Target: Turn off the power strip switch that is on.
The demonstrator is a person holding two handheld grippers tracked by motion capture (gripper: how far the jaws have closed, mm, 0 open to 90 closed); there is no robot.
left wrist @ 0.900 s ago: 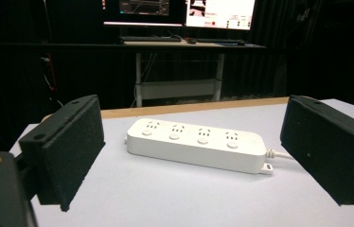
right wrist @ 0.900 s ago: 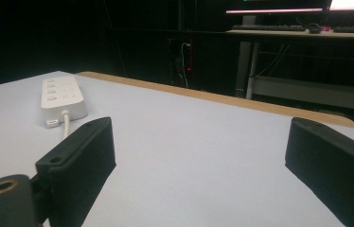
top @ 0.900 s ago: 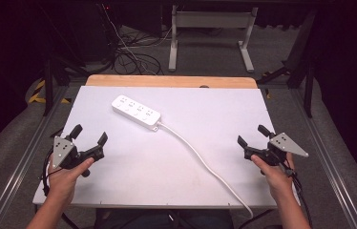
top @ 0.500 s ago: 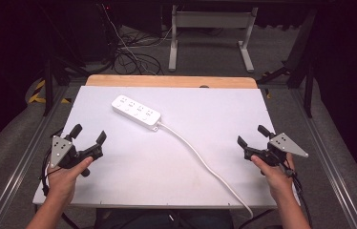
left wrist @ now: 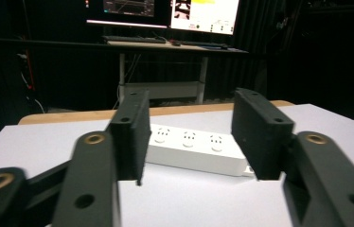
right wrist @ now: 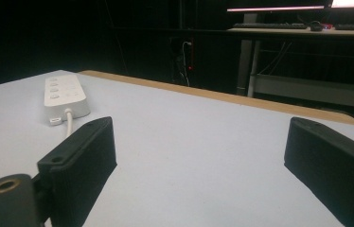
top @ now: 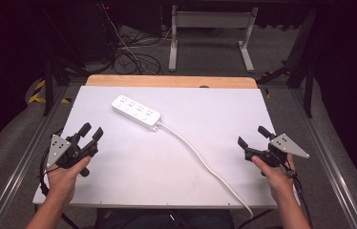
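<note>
Jaws of both grippers parted, nothing held — white power strip [top: 136, 112] (four sockets), white cord [top: 200, 160] trailing off.

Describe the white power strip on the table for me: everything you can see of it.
The power strip is a long white block, plastic by its look, with a row of sockets on top, none with a plug in it. It lies flat and slanted on the far left part of the white table. Its white cable leaves the right end and runs over the near edge. Neither gripper touches it.
</note>
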